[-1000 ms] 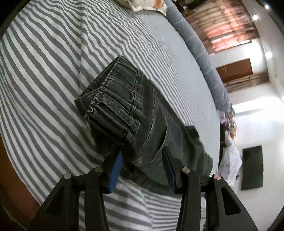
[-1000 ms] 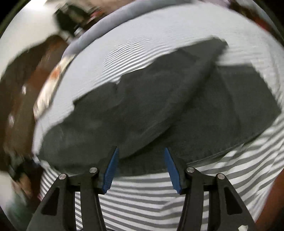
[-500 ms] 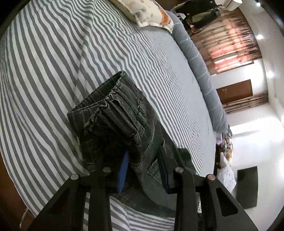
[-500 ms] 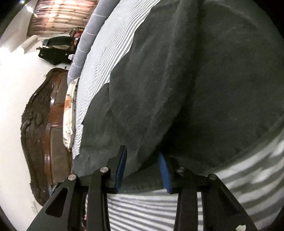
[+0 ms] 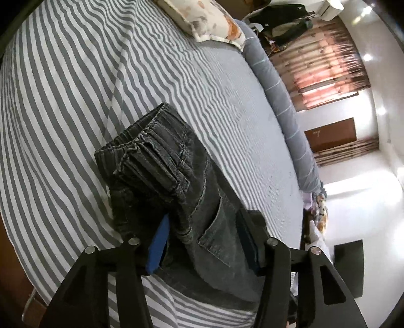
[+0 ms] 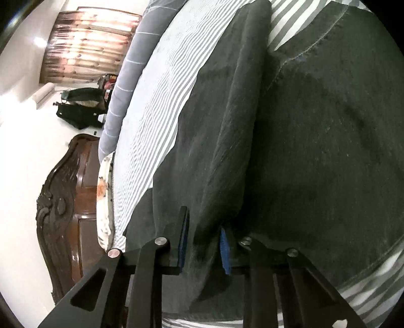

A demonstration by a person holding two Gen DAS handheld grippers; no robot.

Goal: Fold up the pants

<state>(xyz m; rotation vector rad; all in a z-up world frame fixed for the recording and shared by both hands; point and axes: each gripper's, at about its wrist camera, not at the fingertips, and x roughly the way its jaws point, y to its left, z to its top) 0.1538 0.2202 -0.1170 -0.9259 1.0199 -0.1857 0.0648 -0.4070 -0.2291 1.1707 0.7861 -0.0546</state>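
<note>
Between both jaws, pants (image 5: 161,176), on striped bed (image 5: 63,83)

The grey-and-white striped bed sheet (image 5: 75,75) lies bare left of the dark grey denim pants (image 5: 161,176). A floral pillow (image 5: 209,22) and a long grey bolster (image 5: 285,106) border its far edges.

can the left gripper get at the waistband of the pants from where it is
Probably yes: the left gripper already straddles the pants, its fingers having just opened, and the bunched waistband lies just ahead on the bed, nothing between.
</note>
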